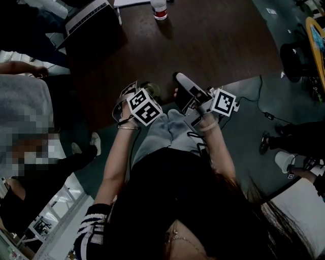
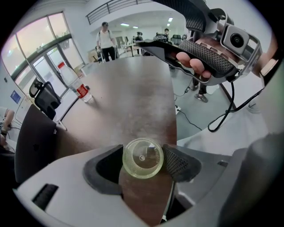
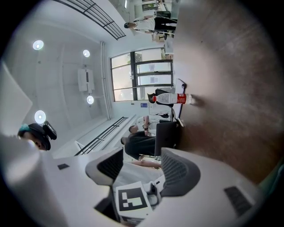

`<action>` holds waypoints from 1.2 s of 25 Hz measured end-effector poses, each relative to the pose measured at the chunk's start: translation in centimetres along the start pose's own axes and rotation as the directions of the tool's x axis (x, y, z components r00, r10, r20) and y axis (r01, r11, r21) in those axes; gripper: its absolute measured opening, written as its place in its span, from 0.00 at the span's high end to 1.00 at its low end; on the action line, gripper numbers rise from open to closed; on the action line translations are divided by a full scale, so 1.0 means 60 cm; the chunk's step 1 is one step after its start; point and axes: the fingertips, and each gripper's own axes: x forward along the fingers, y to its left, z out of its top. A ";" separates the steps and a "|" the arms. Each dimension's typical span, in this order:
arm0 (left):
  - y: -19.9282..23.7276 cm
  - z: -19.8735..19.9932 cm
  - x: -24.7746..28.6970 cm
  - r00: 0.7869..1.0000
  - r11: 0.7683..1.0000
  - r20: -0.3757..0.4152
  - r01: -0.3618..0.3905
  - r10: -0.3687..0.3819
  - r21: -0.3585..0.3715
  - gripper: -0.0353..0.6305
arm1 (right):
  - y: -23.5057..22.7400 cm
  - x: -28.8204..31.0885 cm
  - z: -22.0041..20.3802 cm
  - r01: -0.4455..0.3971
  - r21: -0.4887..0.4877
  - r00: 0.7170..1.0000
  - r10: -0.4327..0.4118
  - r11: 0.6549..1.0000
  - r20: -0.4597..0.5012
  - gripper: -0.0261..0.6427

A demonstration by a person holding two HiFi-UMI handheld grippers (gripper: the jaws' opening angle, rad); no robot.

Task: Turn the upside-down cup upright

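Dark wooden surface (image 2: 133, 88) bears a clear plastic cup (image 2: 142, 158) at its 6 o'clock edge, clasped across the sidewall by the left gripper (image 2: 143, 160); likely light, slick, crushable. Right gripper (image 3: 141, 166) gapes empty.

I seem to be working in a big open office hall: a long brown table (image 2: 133, 88), a black office chair (image 2: 44, 99), a laptop (image 1: 87, 14), tall glass doors (image 2: 46, 66), a balcony railing (image 2: 111, 6) and round ceiling lights (image 3: 38, 45).
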 end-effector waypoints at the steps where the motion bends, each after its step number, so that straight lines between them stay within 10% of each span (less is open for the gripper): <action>1: 0.000 0.000 0.001 1.000 1.000 0.003 -0.001 0.001 0.001 0.51 | -0.001 0.000 0.000 0.004 -0.004 1.000 -0.004 1.000 -0.001 0.55; 11: 0.000 0.010 -0.007 0.999 1.000 0.050 -0.009 0.009 0.010 0.51 | -0.004 -0.008 0.001 0.072 -0.114 0.997 -0.072 0.991 0.001 0.83; 30: 0.004 -0.003 -0.100 0.960 0.990 0.266 -0.053 0.086 -0.128 0.51 | 0.019 0.009 -0.072 0.081 -0.245 0.993 -0.101 0.966 -0.069 0.94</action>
